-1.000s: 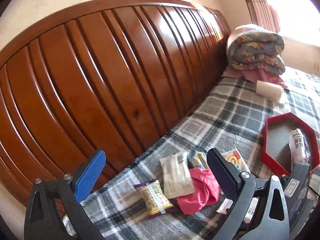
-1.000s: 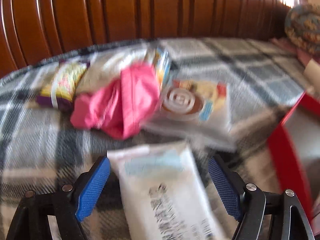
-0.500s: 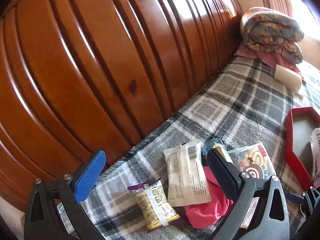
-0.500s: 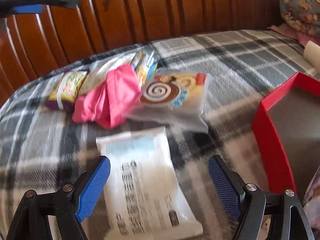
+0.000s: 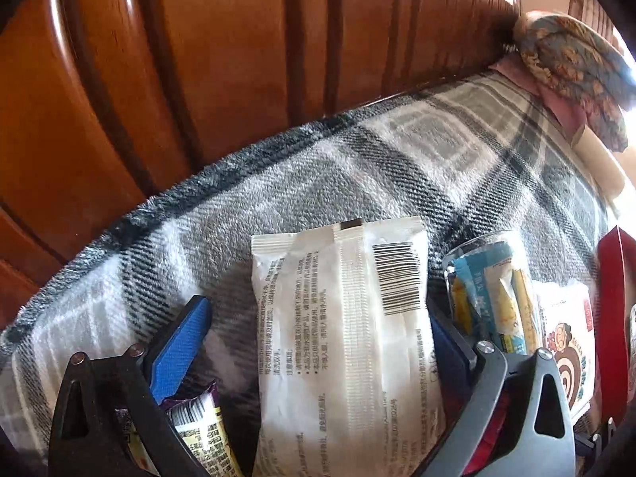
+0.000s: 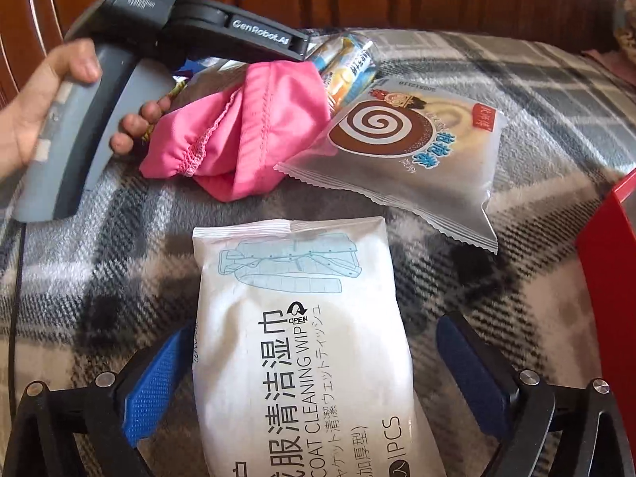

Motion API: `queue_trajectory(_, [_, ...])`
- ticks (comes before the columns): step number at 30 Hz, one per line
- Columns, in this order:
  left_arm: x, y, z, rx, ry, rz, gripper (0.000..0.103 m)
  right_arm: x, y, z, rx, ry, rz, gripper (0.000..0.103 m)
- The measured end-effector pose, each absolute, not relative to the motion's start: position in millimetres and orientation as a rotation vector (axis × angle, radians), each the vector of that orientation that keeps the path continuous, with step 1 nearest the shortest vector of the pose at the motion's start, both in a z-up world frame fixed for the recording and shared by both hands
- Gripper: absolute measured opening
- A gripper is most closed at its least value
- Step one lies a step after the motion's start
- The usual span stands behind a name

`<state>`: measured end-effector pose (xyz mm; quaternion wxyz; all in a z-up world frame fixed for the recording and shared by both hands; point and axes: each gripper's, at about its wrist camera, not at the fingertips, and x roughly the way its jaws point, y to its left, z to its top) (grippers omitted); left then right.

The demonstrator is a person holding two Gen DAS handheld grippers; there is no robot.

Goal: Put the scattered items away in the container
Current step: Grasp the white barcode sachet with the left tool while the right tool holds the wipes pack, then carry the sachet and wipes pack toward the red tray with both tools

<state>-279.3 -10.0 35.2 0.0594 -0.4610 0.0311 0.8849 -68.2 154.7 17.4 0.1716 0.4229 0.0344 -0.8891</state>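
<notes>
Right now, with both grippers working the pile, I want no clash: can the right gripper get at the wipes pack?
Probably yes. The right gripper stands open astride the wipes pack, nothing on top; the left gripper works a white packet farther back.

I see a fleecy, rough plaid blanket under all things. The headboard is glossy varnished wood. The wipes pack is matt white plastic film; the cake bag is frosted film with a zigzag edge. The pink cloth is smooth with stitched hems. My tongs have textured blue pads and the box is glossy red.
</notes>
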Motion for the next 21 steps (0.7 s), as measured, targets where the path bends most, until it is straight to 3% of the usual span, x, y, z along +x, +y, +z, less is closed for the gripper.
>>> queue_trajectory(6, [-269,-2,35,-1.370,0.122,2.739,0.065,-69,152,17,1.203,0.109,-2.522,0.103])
queue_trajectory(9, [-260,5,40,-1.342,0.150,2.762,0.062,-68,149,17,1.211,0.145,-2.537,0.101])
queue_trajectory(12, [-257,3,42,-1.353,0.137,2.768,0.062,-66,144,21,1.208,0.159,-2.560,0.088])
queue_trajectory(14, [-255,4,43,-1.353,0.152,2.774,0.061,-65,144,25,1.201,0.147,-2.579,0.069])
queue_trajectory(17, [-252,5,47,-1.363,0.137,2.778,0.061,-69,150,28,1.214,0.039,-2.622,0.066])
queue_trajectory(21, [-239,12,63,-1.261,0.205,2.814,0.061,-69,149,32,1.220,0.062,-2.631,0.064])
